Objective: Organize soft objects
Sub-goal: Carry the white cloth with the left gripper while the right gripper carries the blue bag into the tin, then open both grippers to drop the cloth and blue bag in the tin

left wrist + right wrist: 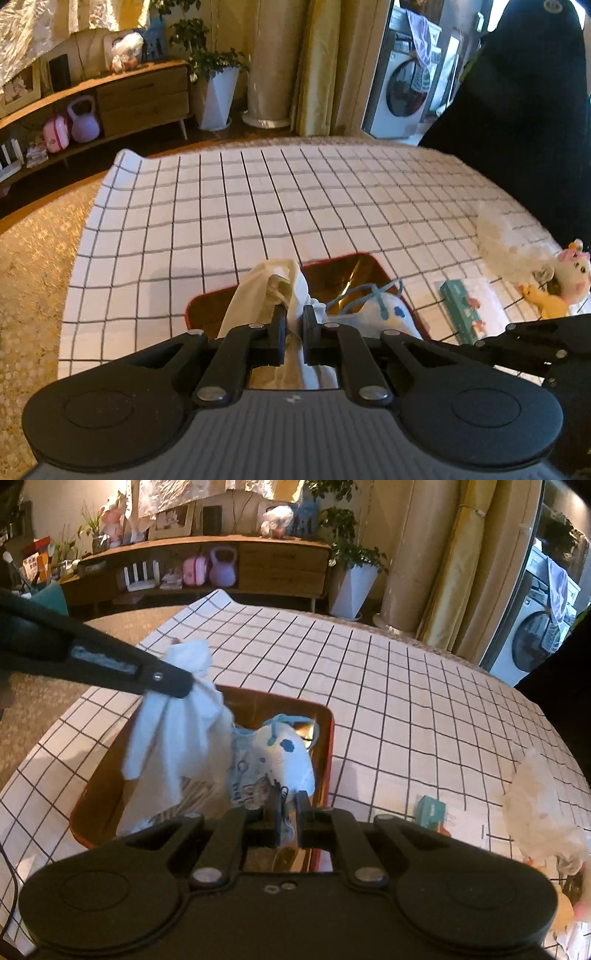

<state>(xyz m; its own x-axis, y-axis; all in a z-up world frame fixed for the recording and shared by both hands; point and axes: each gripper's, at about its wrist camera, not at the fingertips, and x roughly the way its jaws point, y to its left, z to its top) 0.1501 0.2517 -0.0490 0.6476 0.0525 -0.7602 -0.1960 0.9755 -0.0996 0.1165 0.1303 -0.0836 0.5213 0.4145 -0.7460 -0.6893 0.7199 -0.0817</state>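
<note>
My left gripper (294,314) is shut on a white cloth (266,291) that hangs over a brown tray with a red rim (334,275). In the right wrist view the same gripper (177,685) comes in from the left with the cloth (177,738) dangling into the tray (330,738). A white and blue printed drawstring pouch (273,764) lies in the tray. My right gripper (289,801) is shut on the near edge of the pouch. The left wrist view shows the pouch (384,314) and part of the right gripper's linkage at the right.
A white checked cloth (295,192) covers the table. To the right lie a teal tissue packet (461,310), a white fluffy item (509,243), a plush toy (574,271) and a yellow duck (550,304). A dark-clad person (528,92) stands at the far right.
</note>
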